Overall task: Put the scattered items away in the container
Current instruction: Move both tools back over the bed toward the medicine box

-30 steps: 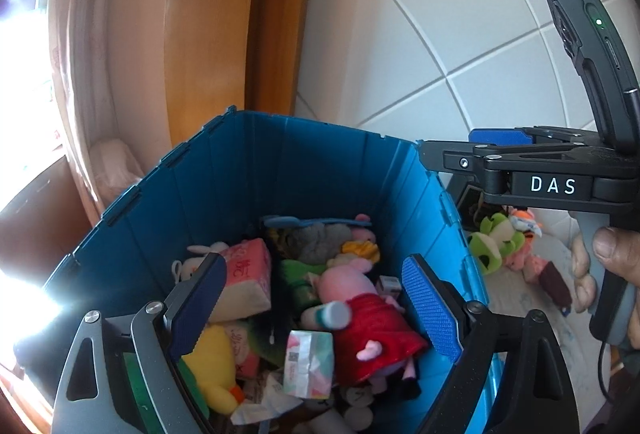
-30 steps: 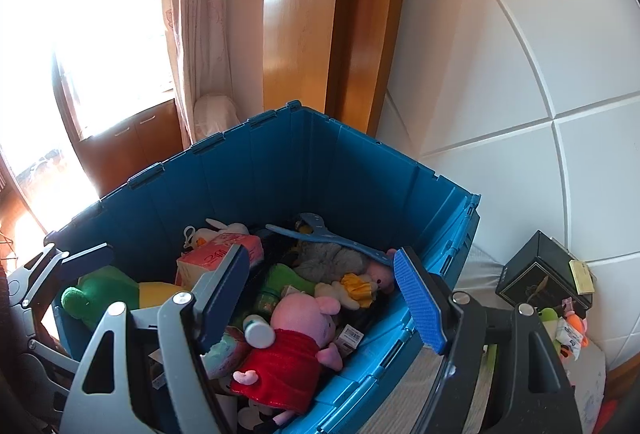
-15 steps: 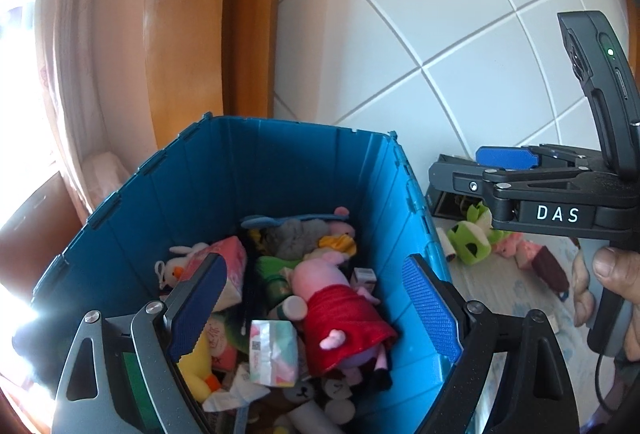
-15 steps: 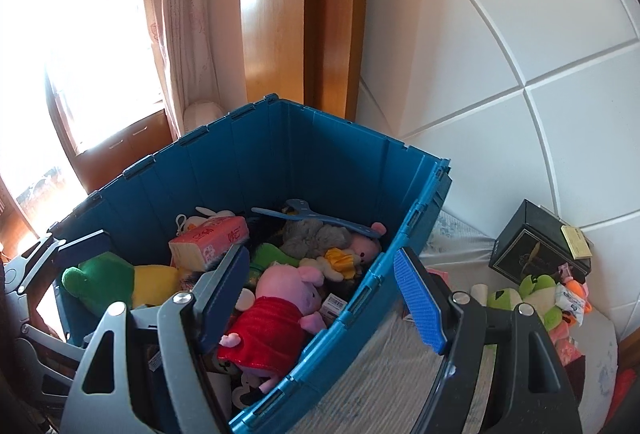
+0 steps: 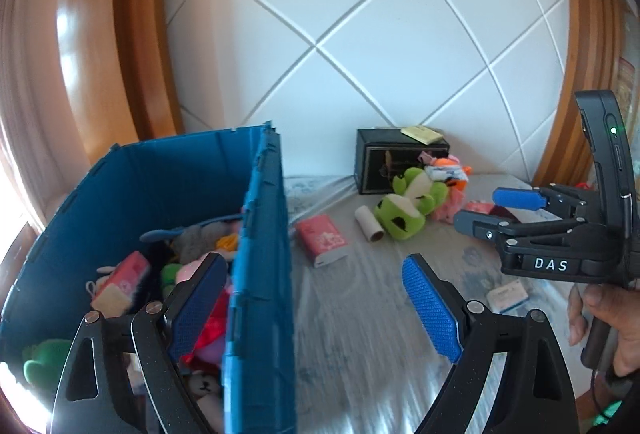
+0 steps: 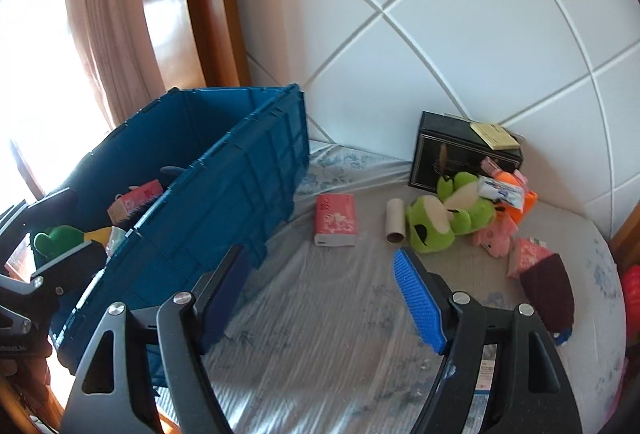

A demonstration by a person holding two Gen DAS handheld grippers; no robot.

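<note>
A blue bin (image 5: 256, 274) (image 6: 224, 205) full of plush toys stands at the left of the bed. Loose items lie to its right: a pink tissue pack (image 5: 322, 242) (image 6: 336, 220), a cardboard tube (image 5: 370, 224) (image 6: 395, 222), a green frog plush (image 5: 408, 207) (image 6: 440, 218), a small pink plush (image 6: 496, 234) and a dark red pouch (image 6: 548, 288). My left gripper (image 5: 316, 310) is open and empty, straddling the bin's right wall. My right gripper (image 6: 320, 298) is open and empty above the sheet; it also shows in the left wrist view (image 5: 496, 211).
A black box (image 5: 400, 159) (image 6: 460, 157) with a yellow note pad stands against the white padded headboard (image 6: 440, 33). A small white and blue packet (image 5: 508, 296) lies near the right hand. Wooden frame and curtain are at the left.
Both grippers have swung right, away from over the bin, toward the loose items on the bed. Both stay open and empty.
</note>
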